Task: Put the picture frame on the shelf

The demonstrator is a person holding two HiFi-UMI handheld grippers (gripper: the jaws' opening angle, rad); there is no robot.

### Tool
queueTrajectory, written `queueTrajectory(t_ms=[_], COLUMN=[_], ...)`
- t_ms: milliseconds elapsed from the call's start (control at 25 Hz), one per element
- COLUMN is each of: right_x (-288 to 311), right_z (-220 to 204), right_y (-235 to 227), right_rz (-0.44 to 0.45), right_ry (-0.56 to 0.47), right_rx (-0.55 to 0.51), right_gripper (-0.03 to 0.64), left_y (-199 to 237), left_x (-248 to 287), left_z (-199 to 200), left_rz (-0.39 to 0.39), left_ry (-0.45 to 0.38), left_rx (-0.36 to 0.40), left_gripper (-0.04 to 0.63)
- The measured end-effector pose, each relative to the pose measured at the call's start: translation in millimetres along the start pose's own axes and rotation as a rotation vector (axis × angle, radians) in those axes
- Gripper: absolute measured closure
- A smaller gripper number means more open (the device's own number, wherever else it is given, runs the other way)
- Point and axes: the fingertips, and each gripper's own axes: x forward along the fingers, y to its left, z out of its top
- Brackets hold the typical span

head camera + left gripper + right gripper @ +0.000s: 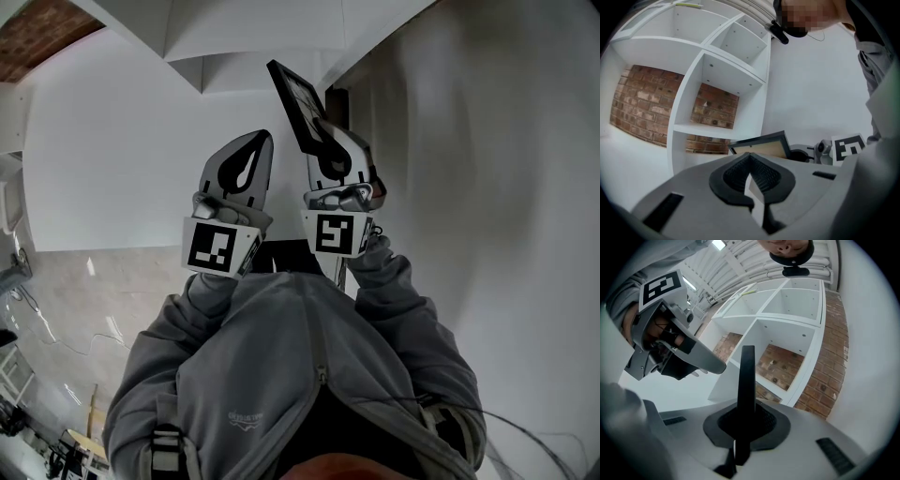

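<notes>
The picture frame [296, 101] is thin and black, and my right gripper [330, 141] is shut on its lower edge and holds it up. Seen edge-on in the right gripper view, the picture frame [747, 380] rises as a dark blade from between the pads of my right gripper [745, 420]. My left gripper [261, 141] hangs just left of it, shut and empty. The left gripper view has my left gripper [750, 177] with its pads together, and the picture frame [761, 144] showing its tan back beyond. The white shelf unit [787, 329] with brick-backed compartments stands ahead.
The shelf unit [717, 89] has several open white compartments, some backed by red brick [715, 108]. A plain white wall [122, 159] lies left of it. The person's grey jacket [300, 375] fills the lower head view. The right gripper's marker cube [846, 147] shows at the left gripper view's right.
</notes>
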Motion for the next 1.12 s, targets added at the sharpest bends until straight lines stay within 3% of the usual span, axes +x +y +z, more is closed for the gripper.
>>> queueTrajectory(t_ms=[320, 1120], right_x=[29, 79], right_z=[-32, -96], right_y=[9, 36], right_rz=[0.012, 0.06], right_ry=[0.031, 0.144], right_rx=[-0.053, -0.247], right_gripper=[0.583, 0.583], left_y=[17, 36], left_x=[19, 49], left_z=[-21, -78], left_rz=[0.0, -0.012], left_ry=[-0.002, 0.087], left_rx=[-0.021, -0.073], left_gripper=[0.589, 0.589])
